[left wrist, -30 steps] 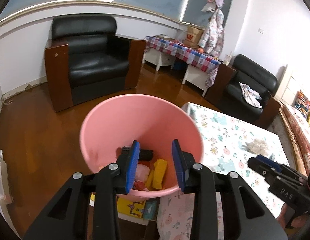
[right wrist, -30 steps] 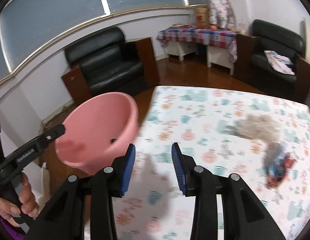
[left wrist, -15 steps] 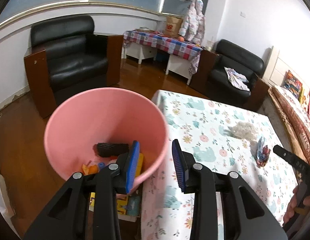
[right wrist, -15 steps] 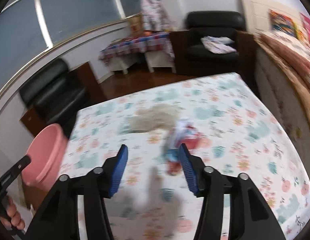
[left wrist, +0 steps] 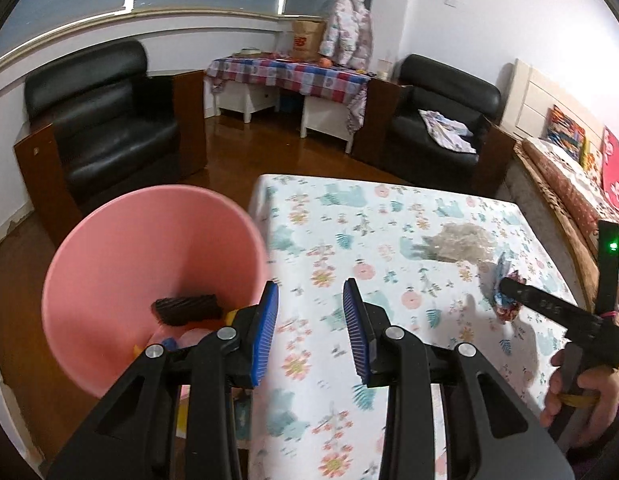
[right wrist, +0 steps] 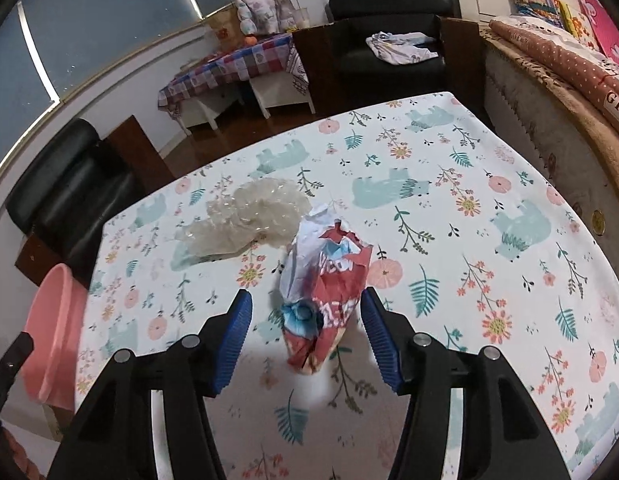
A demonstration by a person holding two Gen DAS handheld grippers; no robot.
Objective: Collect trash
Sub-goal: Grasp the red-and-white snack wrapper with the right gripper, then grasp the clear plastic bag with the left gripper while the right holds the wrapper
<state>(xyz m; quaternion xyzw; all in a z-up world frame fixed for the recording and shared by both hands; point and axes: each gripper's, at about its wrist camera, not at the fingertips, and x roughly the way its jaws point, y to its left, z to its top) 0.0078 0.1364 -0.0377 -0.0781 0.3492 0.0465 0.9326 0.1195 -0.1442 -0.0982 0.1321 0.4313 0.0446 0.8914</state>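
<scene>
1. The crumpled red, white and blue wrapper (right wrist: pixel 323 292) is seen low in the middle of the right wrist view, lying on the flowered desk (right wrist: pixel 489 184); it is now bracketed by the right gripper (right wrist: pixel 307 332), where a second ago only bare cloth lay between the jaws
2. The right jaws have just been opening and stand released, with the wrapper between them but not pressed, so a grasp is judged imminent
3. The wrapper looks torn, light and puffed up
4. A clear crumpled plastic film (right wrist: pixel 249 216) lies just beside it, up and to the left
5. The pink bin (left wrist: pixel 149 280) is held at the left; the left gripper (left wrist: pixel 309 332) is apparently clenched on its rim, one pad inside, with trash already inside
</scene>
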